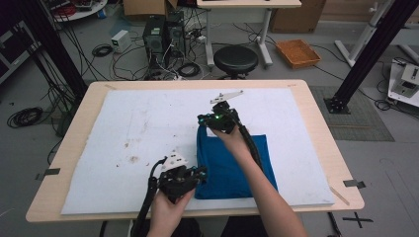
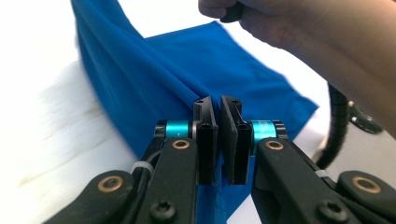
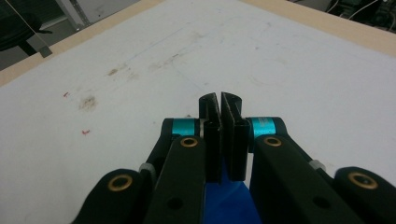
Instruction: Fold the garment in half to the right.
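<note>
Blue cloth is pinched in both grippers at once. In the left gripper view the left gripper has its two black jaws pressed nearly together on an edge of the fabric, which rises from the jaws in a taut ridge and spreads away across the white mat. In the right gripper view the right gripper likewise has its jaws drawn close, with a wedge of blue showing beneath them, so it appears to clamp a corner of the same cloth; past its tips lies the bare, stained mat.

From the high view, the cloth lies folded on the right-centre of the mat, toward the person's edge of the wooden table. The left gripper holds the near left corner, and the right gripper holds the far left corner, with the person's forearm crossing over the fabric. A black stool and cables sit on the floor beyond the table.

The step in hand looks like a fold or an unfold: one whole side edge is held at its two ends. The next move likely calls for both grippers to lift together, keep the edge stretched between them, and carry it sideways at an even pace, so the layer travels flat without sagging or dragging the layers beneath.
</note>
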A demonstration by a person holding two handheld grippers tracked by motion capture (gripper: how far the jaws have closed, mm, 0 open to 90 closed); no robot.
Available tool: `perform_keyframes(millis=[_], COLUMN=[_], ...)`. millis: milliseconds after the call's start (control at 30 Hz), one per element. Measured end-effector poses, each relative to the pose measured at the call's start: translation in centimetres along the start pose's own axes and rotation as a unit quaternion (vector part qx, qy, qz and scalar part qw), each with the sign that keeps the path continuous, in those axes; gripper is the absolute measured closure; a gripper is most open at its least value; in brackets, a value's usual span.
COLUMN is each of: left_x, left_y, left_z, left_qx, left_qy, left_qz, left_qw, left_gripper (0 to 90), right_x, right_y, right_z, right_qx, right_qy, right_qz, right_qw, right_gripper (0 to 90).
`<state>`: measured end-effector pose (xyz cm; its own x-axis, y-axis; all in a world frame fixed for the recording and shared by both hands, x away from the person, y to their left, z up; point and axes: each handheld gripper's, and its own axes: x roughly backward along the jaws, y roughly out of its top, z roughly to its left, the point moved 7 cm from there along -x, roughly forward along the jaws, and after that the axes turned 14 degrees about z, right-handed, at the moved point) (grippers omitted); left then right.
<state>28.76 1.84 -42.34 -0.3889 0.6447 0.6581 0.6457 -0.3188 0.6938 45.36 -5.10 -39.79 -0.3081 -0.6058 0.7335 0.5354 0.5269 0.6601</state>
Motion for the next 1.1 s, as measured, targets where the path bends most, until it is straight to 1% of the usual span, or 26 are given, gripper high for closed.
perform_keyframes(millis=[67, 233, 300, 400, 500, 567, 733, 833, 867, 933, 967, 1000, 1033, 1067, 1100], left_x=[-1.0, -3.8, -4.9, -6.6, -8.3, -9.4, -11.9, -13.1, -13.5, -14.1, -14.3, -14.4, -14.5, -14.4, -14.2], left_y=[0.6, 1.8, 2.2, 2.8, 3.2, 3.3, 3.5, 3.5, 3.6, 3.6, 3.7, 3.9, 4.0, 4.1, 4.2], left_z=[-1.0, -3.1, -4.0, -5.2, -6.3, -7.0, -7.9, -8.2, -8.3, -8.5, -8.6, -8.8, -9.0, -9.2, -9.3], left_qx=[-0.007, -0.021, -0.026, -0.035, -0.039, -0.039, -0.038, -0.035, -0.036, -0.037, -0.039, -0.039, -0.040, -0.041, -0.045], left_qy=[-0.010, -0.031, -0.038, -0.048, -0.056, -0.062, -0.068, -0.068, -0.068, -0.072, -0.078, -0.085, -0.092, -0.100, -0.108], left_qz=[0.000, 0.007, 0.010, 0.017, 0.024, 0.028, 0.041, 0.046, 0.048, 0.046, 0.042, 0.037, 0.032, 0.026, 0.020], left_qw=[0.9999, 0.9993, 0.9989, 0.9981, 0.9973, 0.9969, 0.9961, 0.9960, 0.9959, 0.9957, 0.9953, 0.9949, 0.9945, 0.9938, 0.9929], left_gripper=[84.6, 84.6, 84.7, 84.7, 84.7, 84.7, 84.7, 84.7, 84.7, 84.4, 82.4, 77.2, 69.7, 63.2, 60.2], right_x=[1.1, 3.8, 4.8, 6.1, 7.2, 7.8, 8.4, 8.2, 8.1, 7.9, 7.7, 7.6, 7.5, 7.3, 7.3], right_y=[-0.6, -2.6, -3.6, -5.1, -6.6, -7.6, -9.8, -10.7, -11.0, -11.4, -11.6, -11.8, -11.9, -12.1, -12.3], right_z=[-0.7, -2.8, -3.8, -5.5, -7.1, -8.1, -10.0, -10.8, -11.0, -11.4, -11.6, -11.7, -11.9, -12.1, -12.3], right_qx=[0.000, -0.005, -0.011, -0.019, -0.027, -0.033, -0.041, -0.046, -0.045, -0.047, -0.046, -0.048, -0.045, -0.049, -0.053], right_qy=[-0.004, -0.013, -0.014, -0.025, -0.036, -0.047, -0.068, -0.083, -0.088, -0.097, -0.103, -0.110, -0.117, -0.124, -0.138], right_qz=[-0.007, -0.011, -0.010, -0.005, 0.002, 0.006, 0.019, 0.035, 0.038, 0.044, 0.047, 0.049, 0.050, 0.053, 0.054], right_qw=[1.0000, 0.9998, 0.9998, 0.9995, 0.9990, 0.9983, 0.9967, 0.9949, 0.9944, 0.9932, 0.9925, 0.9916, 0.9908, 0.9896, 0.9875], right_gripper=[87.8, 87.8, 87.7, 87.8, 87.8, 87.8, 87.8, 87.9, 87.9, 87.8, 87.7, 87.5, 86.7, 83.0, 79.4])
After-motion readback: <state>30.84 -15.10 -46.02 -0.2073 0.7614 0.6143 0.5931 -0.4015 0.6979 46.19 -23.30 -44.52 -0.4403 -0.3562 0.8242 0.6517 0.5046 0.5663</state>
